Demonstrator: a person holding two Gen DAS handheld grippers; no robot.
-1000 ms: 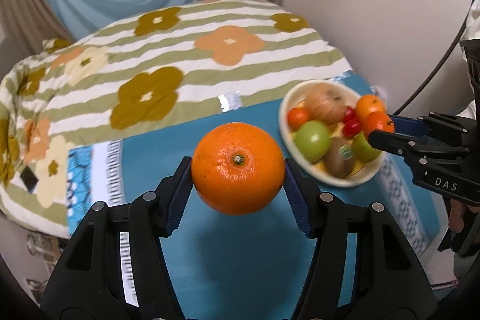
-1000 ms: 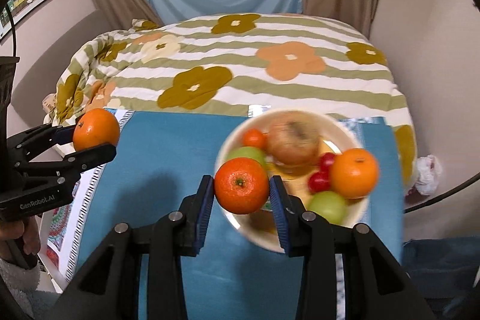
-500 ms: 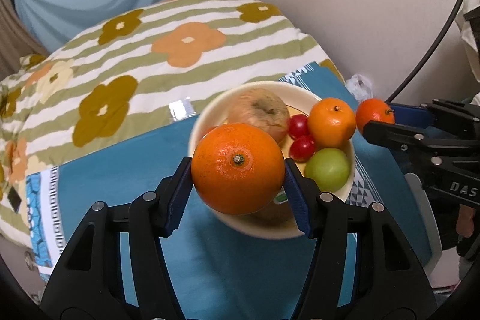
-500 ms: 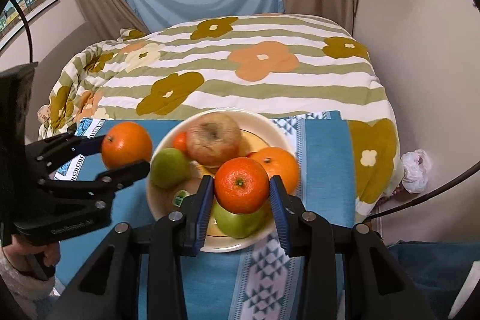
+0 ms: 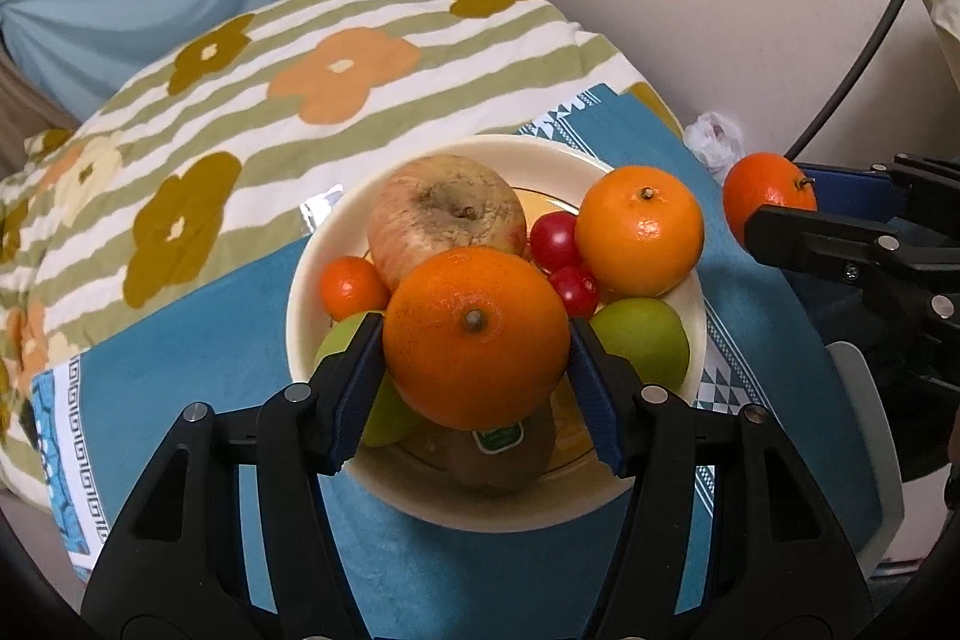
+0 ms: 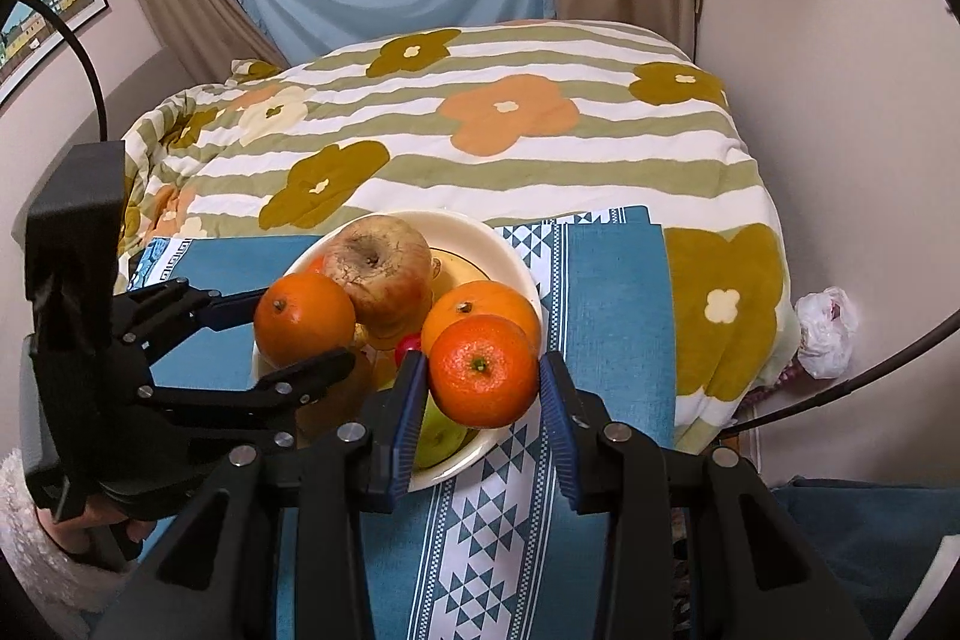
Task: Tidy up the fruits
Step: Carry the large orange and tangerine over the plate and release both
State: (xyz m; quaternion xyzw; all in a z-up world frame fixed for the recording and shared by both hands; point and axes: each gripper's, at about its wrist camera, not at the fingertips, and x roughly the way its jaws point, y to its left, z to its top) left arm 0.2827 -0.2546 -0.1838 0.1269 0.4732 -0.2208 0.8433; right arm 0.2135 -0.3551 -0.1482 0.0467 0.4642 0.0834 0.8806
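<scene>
my left gripper point(image 5: 477, 340) sits over the bowl point(image 5: 600, 502) w/ the big orange point(image 5: 477, 337) between its pads; jaws just eased wider, can't tell if the pads still press it. under it: kiwi point(image 5: 498, 460), green apples, cherry tomatoes, a bruised apple point(image 5: 447, 211), another orange point(image 5: 639, 229). my right gripper point(image 6: 483, 379) is clamped on a mandarin point(image 6: 483, 370) above the bowl's right rim. bowl sits at the far right end of the blue cloth point(image 5: 198, 340), by the flowered blanket point(image 6: 510, 112).
</scene>
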